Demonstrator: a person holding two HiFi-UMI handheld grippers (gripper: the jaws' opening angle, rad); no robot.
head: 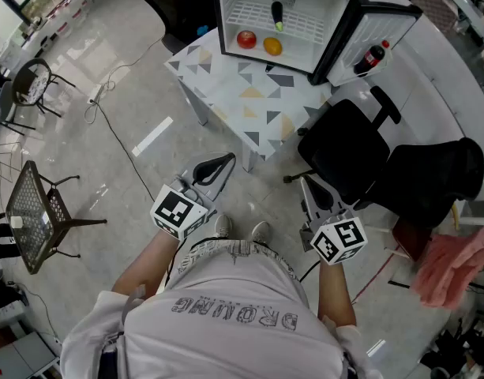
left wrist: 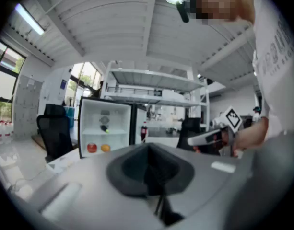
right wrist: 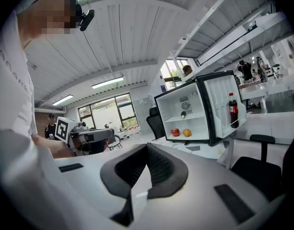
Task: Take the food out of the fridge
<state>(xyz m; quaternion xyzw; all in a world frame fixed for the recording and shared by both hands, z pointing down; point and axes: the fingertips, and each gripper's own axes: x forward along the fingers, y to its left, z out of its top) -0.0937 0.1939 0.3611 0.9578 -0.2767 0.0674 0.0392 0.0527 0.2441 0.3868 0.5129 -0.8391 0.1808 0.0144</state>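
The small fridge [head: 336, 22] stands open on the patterned table [head: 234, 101]. On its floor lie a red apple [head: 246, 39] and an orange [head: 272, 46]. A dark long item with a green end [head: 278, 14] rests on the wire shelf. A cola bottle [head: 371, 58] stands in the door. My left gripper [head: 224, 163] and right gripper [head: 308, 183] are held low in front of my body, well short of the table, both shut and empty. The right gripper view shows the apple [right wrist: 175, 132], orange [right wrist: 186, 132] and bottle [right wrist: 233, 110] far ahead.
A black office chair [head: 344, 152] stands right of the table, close to the right gripper. A wire chair [head: 38, 212] is at the left. A cable [head: 115, 101] runs over the floor. Pink cloth [head: 455, 263] lies at the right edge.
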